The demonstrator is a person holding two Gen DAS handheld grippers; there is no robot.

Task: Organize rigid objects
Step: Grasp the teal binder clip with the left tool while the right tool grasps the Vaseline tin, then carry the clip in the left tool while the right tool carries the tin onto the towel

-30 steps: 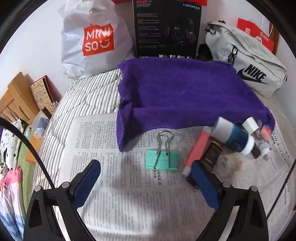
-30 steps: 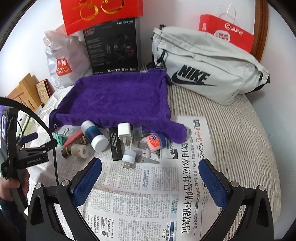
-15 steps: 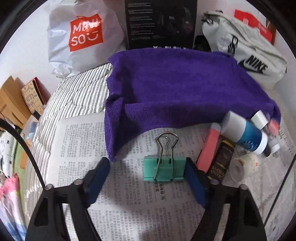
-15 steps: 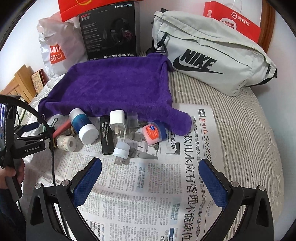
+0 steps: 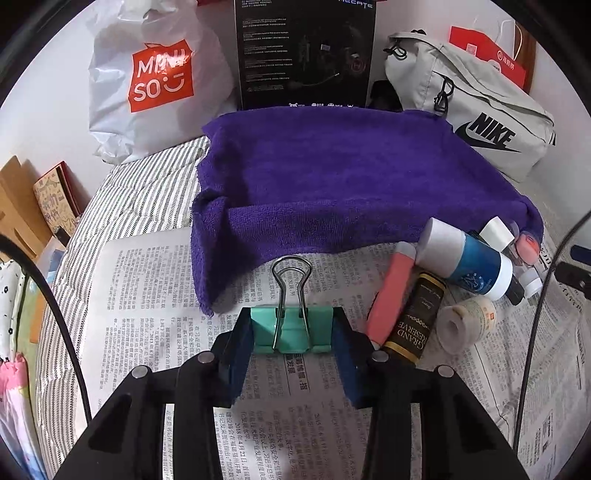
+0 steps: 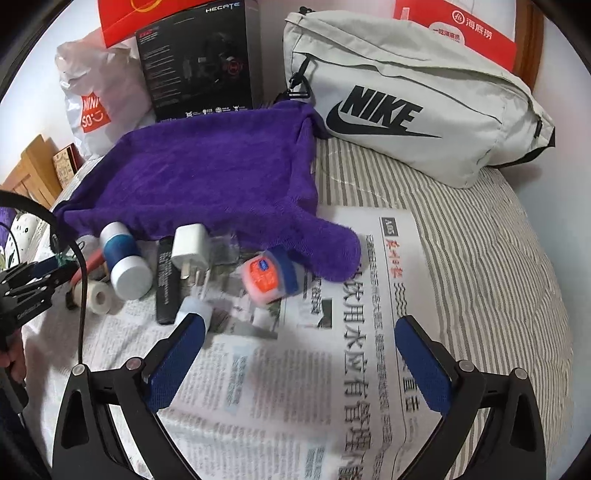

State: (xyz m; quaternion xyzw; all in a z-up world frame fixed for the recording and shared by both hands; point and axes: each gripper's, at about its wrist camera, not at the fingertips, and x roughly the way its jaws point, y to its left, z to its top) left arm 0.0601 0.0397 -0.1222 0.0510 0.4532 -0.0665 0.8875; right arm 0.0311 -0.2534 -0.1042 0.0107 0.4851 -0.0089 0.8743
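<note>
My left gripper is shut on the teal binder clip, which lies on the newspaper with its wire handles toward the purple towel. Right of it lie a pink tube, a dark "Grand Reserve" bottle, a tape roll and a blue-and-white bottle. My right gripper is open and empty above the newspaper, just short of a small jar with an orange label. A white charger plug and a black stick lie left of the jar.
A grey Nike bag, a black Hecate box, a Miniso bag and red paper bags stand behind the towel. The striped bed extends to the right. Wooden furniture is at the left edge.
My left gripper moved forward around the binder clip and closed on it. My right gripper moved forward and down toward the orange-labelled jar, staying open.
</note>
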